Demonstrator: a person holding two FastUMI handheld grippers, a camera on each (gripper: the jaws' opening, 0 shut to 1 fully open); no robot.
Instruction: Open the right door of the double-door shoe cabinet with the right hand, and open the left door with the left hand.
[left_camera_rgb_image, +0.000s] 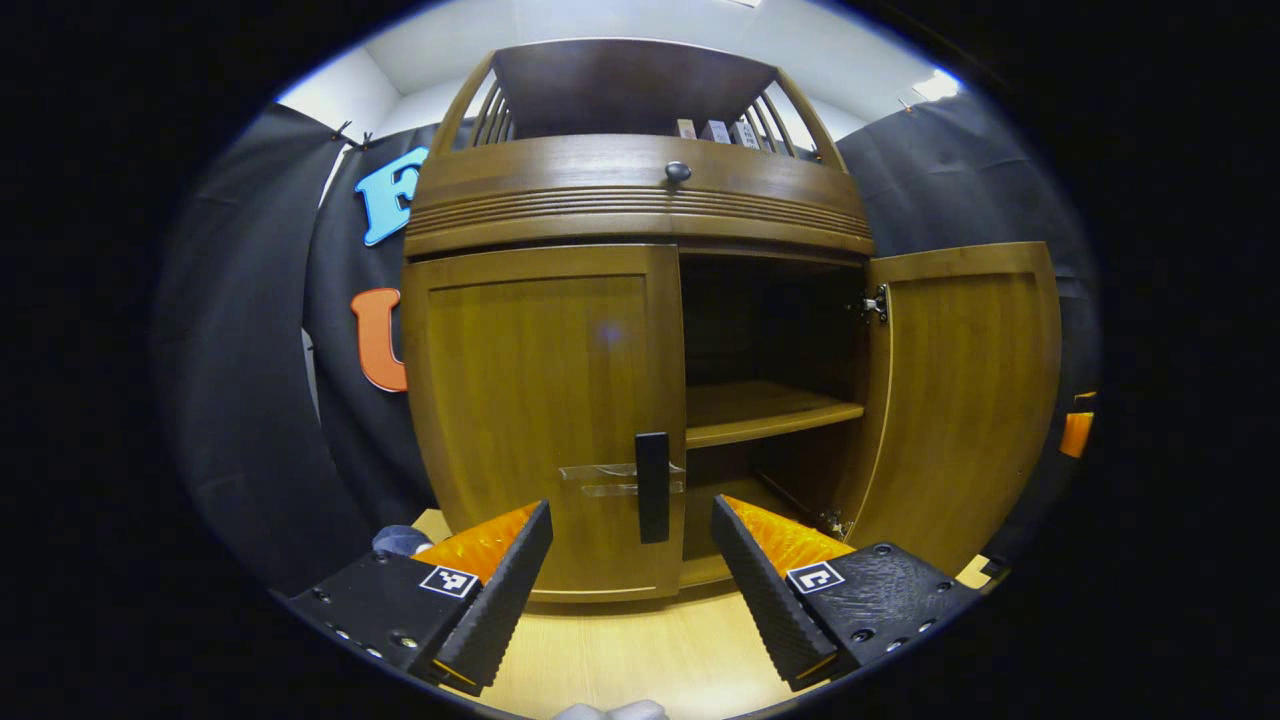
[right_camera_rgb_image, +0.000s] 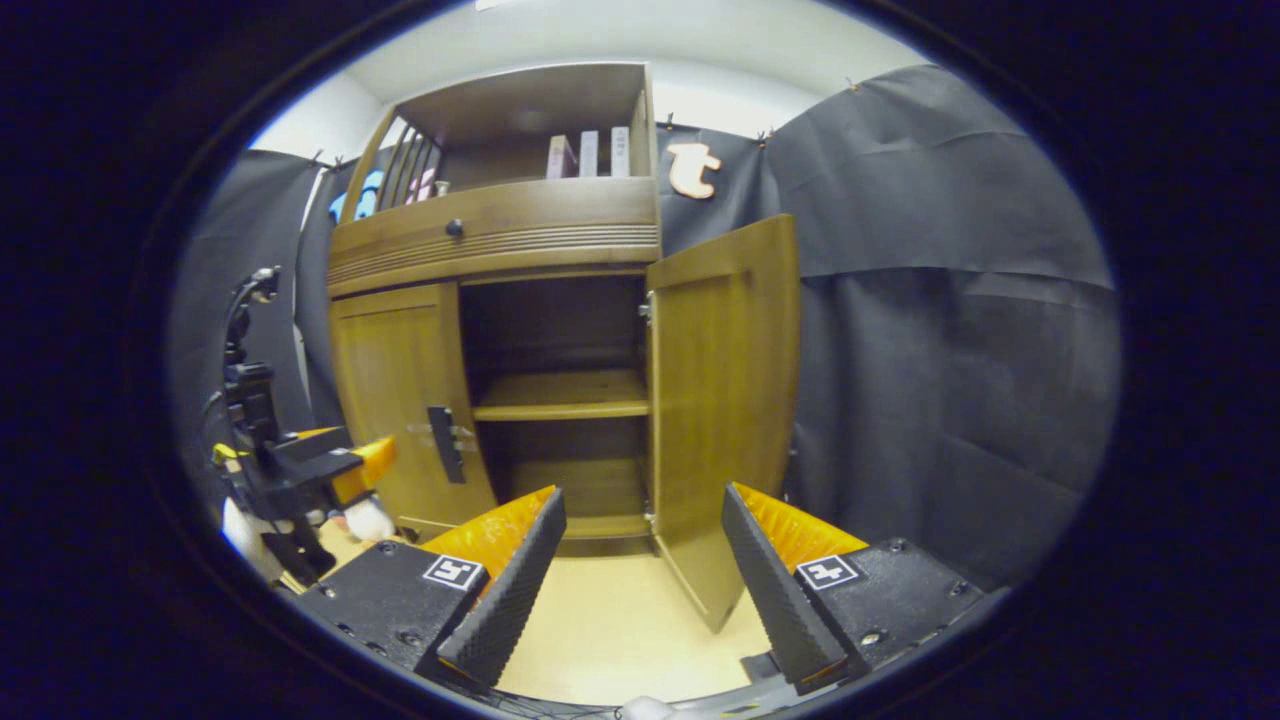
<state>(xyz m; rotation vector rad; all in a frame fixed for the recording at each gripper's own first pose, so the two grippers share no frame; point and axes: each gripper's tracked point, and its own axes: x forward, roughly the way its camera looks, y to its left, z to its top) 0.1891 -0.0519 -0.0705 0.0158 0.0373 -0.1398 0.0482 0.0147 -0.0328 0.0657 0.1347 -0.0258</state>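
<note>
- left gripper view: left hand-held gripper (left_camera_rgb_image: 630, 575) spread wide, holding nothing, aimed at the left door (left_camera_rgb_image: 545, 400), closed, its dark handle (left_camera_rgb_image: 652, 487) at 12 o'clock just beyond the fingertips.
- right door (left_camera_rgb_image: 965, 395) swung open at 3 o'clock; first step judged done, second in hand.
- right gripper view: right hand-held gripper (right_camera_rgb_image: 645, 585) spread, empty, apart from the open right door at 12 o'clock.
- next, by judgement: close on the handle, pull outward.
</note>
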